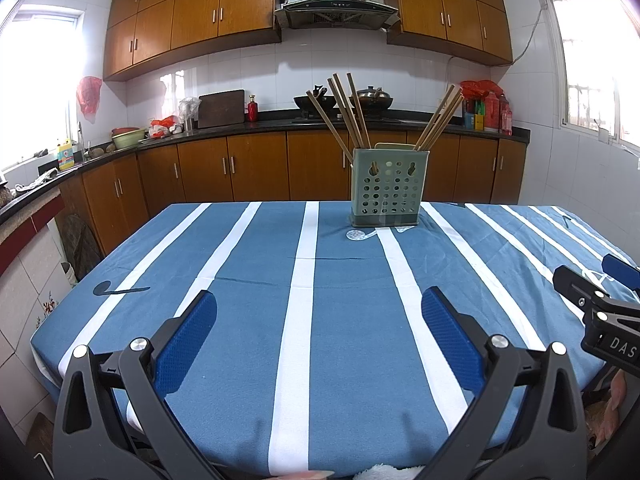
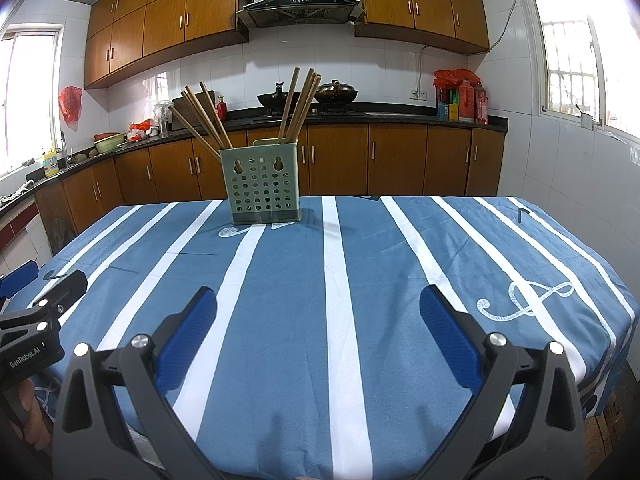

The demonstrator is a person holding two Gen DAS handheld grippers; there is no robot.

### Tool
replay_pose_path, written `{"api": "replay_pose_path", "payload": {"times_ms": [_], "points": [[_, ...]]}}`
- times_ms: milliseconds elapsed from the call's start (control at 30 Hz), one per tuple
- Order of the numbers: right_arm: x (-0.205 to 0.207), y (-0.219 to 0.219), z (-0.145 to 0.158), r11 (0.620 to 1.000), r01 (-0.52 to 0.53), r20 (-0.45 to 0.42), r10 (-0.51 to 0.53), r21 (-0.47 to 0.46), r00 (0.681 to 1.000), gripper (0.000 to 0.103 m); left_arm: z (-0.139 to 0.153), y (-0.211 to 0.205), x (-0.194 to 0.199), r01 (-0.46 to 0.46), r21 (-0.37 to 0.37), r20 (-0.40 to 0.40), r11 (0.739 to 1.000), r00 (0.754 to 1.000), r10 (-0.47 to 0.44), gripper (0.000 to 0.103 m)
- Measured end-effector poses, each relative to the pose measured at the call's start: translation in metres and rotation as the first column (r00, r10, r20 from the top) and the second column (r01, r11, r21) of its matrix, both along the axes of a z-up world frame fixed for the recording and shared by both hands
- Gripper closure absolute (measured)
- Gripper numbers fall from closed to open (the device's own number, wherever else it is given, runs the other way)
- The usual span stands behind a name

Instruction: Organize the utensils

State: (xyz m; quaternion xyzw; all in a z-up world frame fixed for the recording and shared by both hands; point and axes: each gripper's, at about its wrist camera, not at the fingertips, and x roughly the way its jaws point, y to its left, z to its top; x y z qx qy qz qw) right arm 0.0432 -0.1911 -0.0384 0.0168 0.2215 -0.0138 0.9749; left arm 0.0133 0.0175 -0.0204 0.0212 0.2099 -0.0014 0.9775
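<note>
A pale green perforated utensil holder (image 1: 387, 186) (image 2: 264, 184) stands upright near the far edge of the table. Several wooden chopsticks (image 1: 344, 110) (image 2: 208, 118) lean out of it in two bunches, one to each side. My left gripper (image 1: 320, 312) is open near the table's front edge, nothing between its blue pads. My right gripper (image 2: 318, 312) is also open and empty, held low over the near part of the cloth. Each gripper shows at the edge of the other's view: the right gripper (image 1: 592, 292) and the left gripper (image 2: 36, 296).
A blue tablecloth with white stripes (image 1: 304, 280) (image 2: 336, 280) covers the table. Behind it runs a dark kitchen counter (image 1: 240, 124) with a wok, a pot, bottles and bowls, over brown cabinets. A hand (image 2: 34, 412) holds the left gripper.
</note>
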Motion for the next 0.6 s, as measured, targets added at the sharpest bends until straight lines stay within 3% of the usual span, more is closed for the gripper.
{"api": "replay_pose_path", "payload": {"times_ms": [600], "points": [[0.0000,0.0002,0.0001,1.000,0.001,0.000,-0.001,0.001,1.000,0.004,-0.0018,0.0042,0.0000,0.007,0.002,-0.001,1.000,1.000,-0.007,0.002]]}}
